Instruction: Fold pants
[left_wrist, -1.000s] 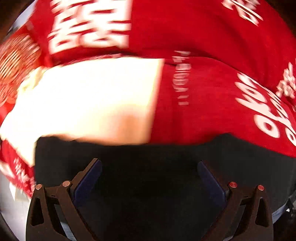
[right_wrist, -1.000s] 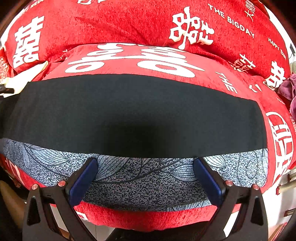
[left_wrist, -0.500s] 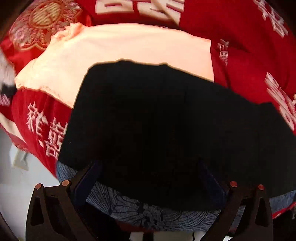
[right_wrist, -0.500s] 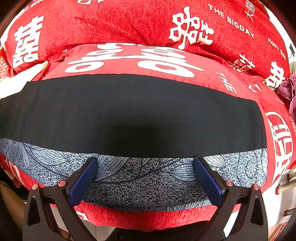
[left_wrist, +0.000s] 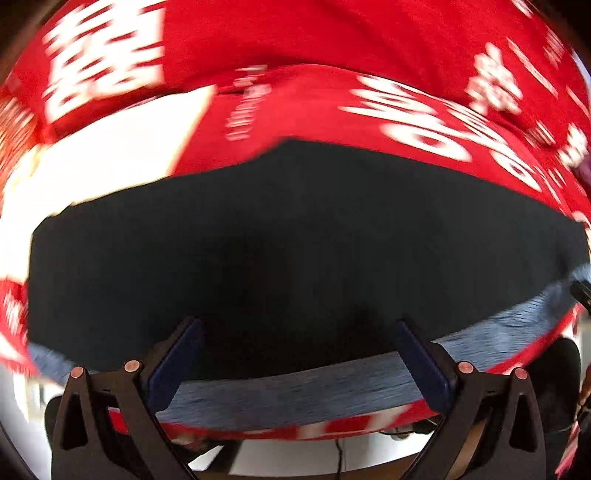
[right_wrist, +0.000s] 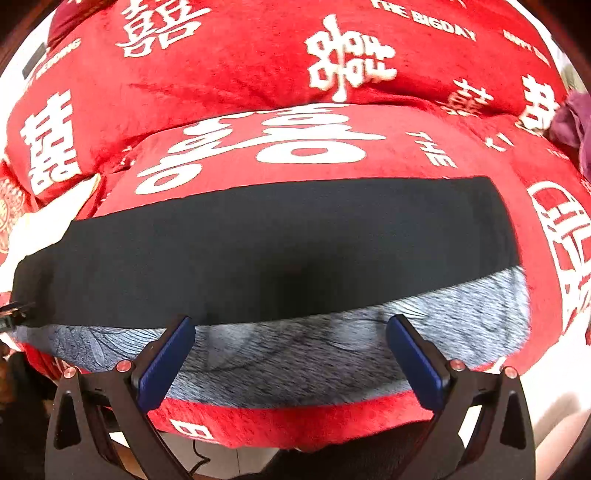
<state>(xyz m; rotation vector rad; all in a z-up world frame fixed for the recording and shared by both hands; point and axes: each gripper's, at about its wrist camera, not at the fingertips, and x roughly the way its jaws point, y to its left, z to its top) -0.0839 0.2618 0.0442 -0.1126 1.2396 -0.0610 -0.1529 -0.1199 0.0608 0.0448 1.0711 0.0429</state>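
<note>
The pants lie flat as a long folded strip on a red bedspread: a black layer (right_wrist: 280, 251) on top, a grey leaf-patterned layer (right_wrist: 332, 350) showing along the near edge. In the left wrist view the same black layer (left_wrist: 295, 251) and grey strip (left_wrist: 314, 387) appear, blurred. My left gripper (left_wrist: 300, 354) hovers open over the near edge, holding nothing. My right gripper (right_wrist: 290, 350) is open too, fingers spread above the grey strip.
The red bedspread (right_wrist: 258, 62) with white characters covers the bed, bunched in a ridge behind the pants. A pale cream cloth (left_wrist: 110, 158) lies at the left. A purple cloth (right_wrist: 572, 118) sits at the far right. Floor shows below the bed edge (right_wrist: 236, 458).
The left wrist view has swung and pulled back toward the near edge of the pants and is blurred. The right gripper has backed off slightly, so the pants sit farther away.
</note>
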